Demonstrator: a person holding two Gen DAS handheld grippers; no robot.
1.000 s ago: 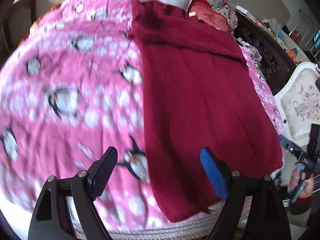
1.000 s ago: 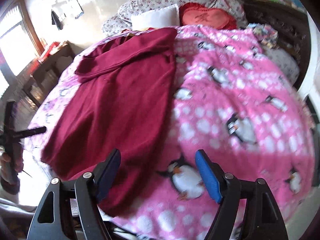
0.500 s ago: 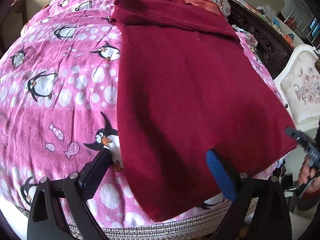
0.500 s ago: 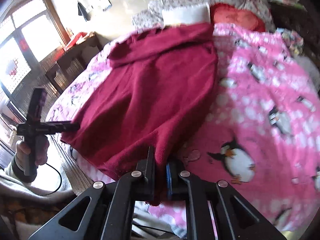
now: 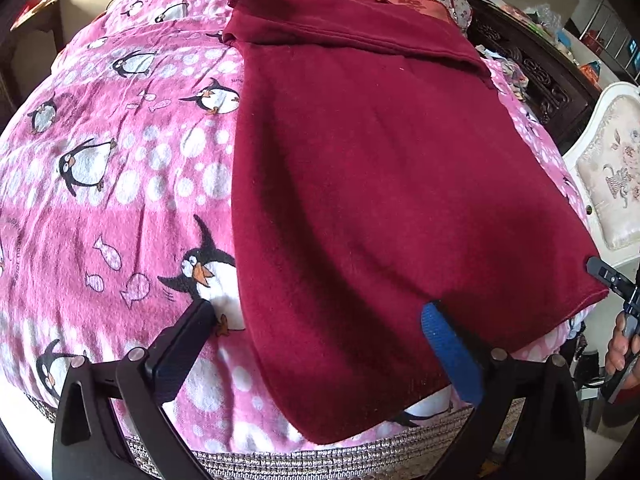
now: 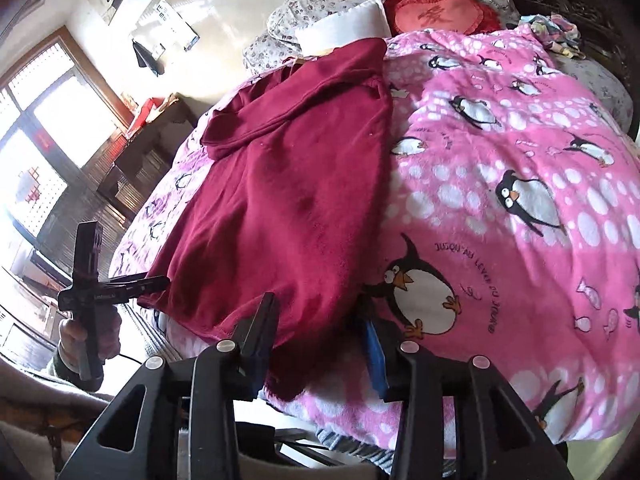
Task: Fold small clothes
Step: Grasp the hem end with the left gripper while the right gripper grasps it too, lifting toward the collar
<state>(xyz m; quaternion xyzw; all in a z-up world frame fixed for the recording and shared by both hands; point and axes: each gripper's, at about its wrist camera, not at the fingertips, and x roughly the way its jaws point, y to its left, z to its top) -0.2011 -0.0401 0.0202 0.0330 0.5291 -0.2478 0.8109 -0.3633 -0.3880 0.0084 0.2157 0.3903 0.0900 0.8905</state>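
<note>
Underneath, pink penguin blanket (image 5: 120, 208) across a bed, window (image 6: 36, 160) beyond.

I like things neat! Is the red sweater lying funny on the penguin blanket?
A bit. The red sweater lies mostly flat on the penguin blanket, but its near hem hangs crooked over the bed's edge, and its top part looks folded across the body.

On the pink penguin blanket (image 6: 500, 168), small dark words are printed in a curve around the big penguin (image 6: 420, 292), from its 12 to its 4 o'clock. "JUSQU'AU LEVER DU JOUR" can be read there. On the red heart cushion (image 6: 436, 14), one darker sign is sewn, too blurred to be read.
</note>
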